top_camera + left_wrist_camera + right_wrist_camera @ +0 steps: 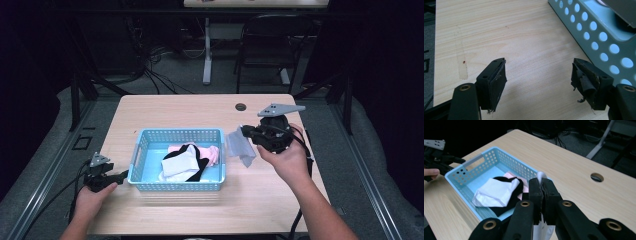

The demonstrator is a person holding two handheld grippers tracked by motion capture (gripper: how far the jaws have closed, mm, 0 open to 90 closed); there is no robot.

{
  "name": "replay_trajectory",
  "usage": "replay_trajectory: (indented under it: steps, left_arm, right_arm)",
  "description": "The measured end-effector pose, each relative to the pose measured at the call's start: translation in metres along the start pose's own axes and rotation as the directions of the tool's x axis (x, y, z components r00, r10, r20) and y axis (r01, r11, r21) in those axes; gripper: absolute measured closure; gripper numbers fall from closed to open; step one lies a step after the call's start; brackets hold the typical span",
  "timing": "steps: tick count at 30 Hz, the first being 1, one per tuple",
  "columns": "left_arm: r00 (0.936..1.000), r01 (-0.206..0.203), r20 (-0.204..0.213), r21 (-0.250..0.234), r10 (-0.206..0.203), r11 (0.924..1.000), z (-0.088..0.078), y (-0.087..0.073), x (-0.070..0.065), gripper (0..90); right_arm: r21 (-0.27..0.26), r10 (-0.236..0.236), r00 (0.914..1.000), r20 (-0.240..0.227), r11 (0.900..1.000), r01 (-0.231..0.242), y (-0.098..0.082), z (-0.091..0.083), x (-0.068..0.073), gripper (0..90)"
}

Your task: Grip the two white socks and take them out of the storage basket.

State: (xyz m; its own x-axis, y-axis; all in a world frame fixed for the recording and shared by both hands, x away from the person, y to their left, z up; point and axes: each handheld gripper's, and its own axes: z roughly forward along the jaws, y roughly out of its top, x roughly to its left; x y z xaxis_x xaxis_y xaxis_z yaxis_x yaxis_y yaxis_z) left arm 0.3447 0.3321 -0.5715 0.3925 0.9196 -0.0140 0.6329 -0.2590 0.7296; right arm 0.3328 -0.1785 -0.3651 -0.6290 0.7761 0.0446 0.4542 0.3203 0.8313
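Right gripper [541, 187] jaws clamped tight on a pale grey sock [240, 146], pinched at its top edge; it hangs beside the right wall of the blue basket [150, 186], above the table [165, 107]. Judging by the drape: light, limp, no stiffness, so grip near the cuff and expect swing. Left gripper [537, 75] jaws wide apart, nothing between them, just beside the basket's left wall. Count: one basket, one held sock, about three garments inside: white sock [495, 192], black piece [517, 187], pink piece [210, 152].

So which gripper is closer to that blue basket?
Left. The left gripper sits open on the table right beside the basket, at its near left corner. The right gripper, shut on a white sock, is held a bit off its right side.
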Motion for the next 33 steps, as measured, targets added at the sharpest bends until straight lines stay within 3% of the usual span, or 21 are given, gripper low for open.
replay_trajectory:
  steps: [2, 9, 12, 15, 19, 22, 23, 24, 25, 28, 33]
  left_arm:
    - [1.0, 0.001, -0.001, 0.0, -0.001, 1.0, 0.0, 0.0, 0.0, 27.8]
    - [1.0, -0.003, -0.002, 0.002, 0.003, 1.0, 0.0, 0.0, 0.0, 27.8]
    - [1.0, -0.001, -0.002, 0.003, 0.001, 1.0, 0.0, 0.0, 0.0, 27.8]
    - [1.0, 0.001, -0.001, 0.004, -0.001, 1.0, 0.0, 0.0, 0.0, 27.8]
    - [1.0, 0.001, -0.001, 0.004, -0.001, 1.0, 0.0, 0.0, 0.0, 27.8]
    - [1.0, 0.002, -0.001, 0.004, -0.002, 1.0, 0.0, 0.0, 0.0, 27.8]
    - [1.0, 0.001, -0.001, 0.003, -0.001, 1.0, 0.0, 0.0, 0.0, 27.8]
    - [1.0, 0.001, -0.001, 0.004, -0.001, 1.0, 0.0, 0.0, 0.0, 27.8]
    - [1.0, 0.0, -0.001, 0.005, 0.0, 1.0, 0.0, -0.001, 0.0, 27.8]
    - [1.0, 0.001, -0.003, 0.006, -0.001, 1.0, 0.001, -0.001, 0.0, 27.8]
    - [1.0, -0.001, -0.003, 0.007, 0.001, 1.0, 0.001, -0.001, 0.0, 27.8]
  right_arm:
    - [0.017, 0.029, 0.9996, 0.0, 0.999, -0.029, -0.014, 0.005, -0.006, 86.9]
    - [0.075, 0.06, 0.9981, 0.012, 0.995, -0.061, -0.04, 0.027, -0.016, 86.9]
    - [0.116, 0.087, 0.9953, 0.043, 0.989, -0.091, -0.056, 0.042, -0.029, 86.9]
    - [0.123, 0.101, 0.9927, 0.066, 0.986, -0.109, -0.062, 0.047, -0.039, 86.9]
    - [0.136, 0.167, 0.9787, 0.12, 0.974, -0.182, -0.076, 0.051, -0.065, 86.7]
    - [0.137, 0.192, 0.9716, 0.138, 0.968, -0.211, -0.08, 0.051, -0.076, 86.7]
    - [0.14, 0.217, 0.9622, 0.164, 0.96, -0.241, -0.085, 0.052, -0.085, 86.5]
    - [0.138, 0.231, 0.9583, 0.168, 0.957, -0.255, -0.088, 0.052, -0.09, 86.2]
    - [0.138, 0.231, 0.9583, 0.168, 0.957, -0.255, -0.088, 0.052, -0.09, 86.2]
    - [0.147, 0.257, 0.948, 0.187, 0.947, -0.286, -0.093, 0.054, -0.099, 81.7]
    - [0.127, 0.276, 0.9405, 0.198, 0.944, -0.304, -0.091, 0.055, -0.101, 72.3]
